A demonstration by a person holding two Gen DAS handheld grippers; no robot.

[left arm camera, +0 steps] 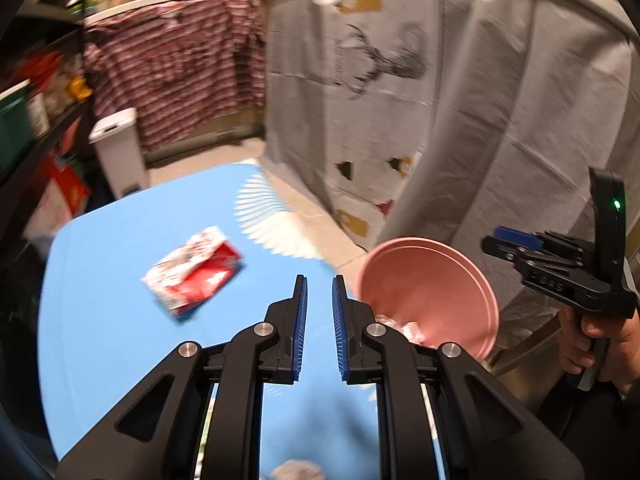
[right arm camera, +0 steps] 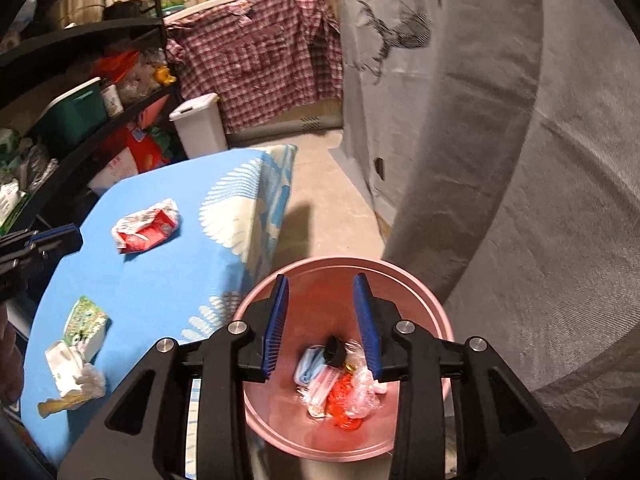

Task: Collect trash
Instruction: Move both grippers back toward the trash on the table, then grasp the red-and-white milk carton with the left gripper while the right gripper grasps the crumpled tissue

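Pink bin (right arm camera: pixel 432 308), blue table (right arm camera: pixel 160 280), red-white carton (right arm camera: pixel 146 231), red plaid shirt (right arm camera: pixel 260 56).

My left view is smeared: the red-and-white carton (left arm camera: pixel 192 272) shows no readable print. My own fingers (left arm camera: pixel 362 332) hide most of the trash in the pink bin (left arm camera: pixel 436 276).

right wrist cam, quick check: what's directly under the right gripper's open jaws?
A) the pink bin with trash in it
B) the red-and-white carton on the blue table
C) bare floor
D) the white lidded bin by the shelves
A: the right gripper hangs with its jaws apart and empty over the pink bin, with wrappers lying on the bin's bottom; the red-and-white carton still lies on the blue table to the left.
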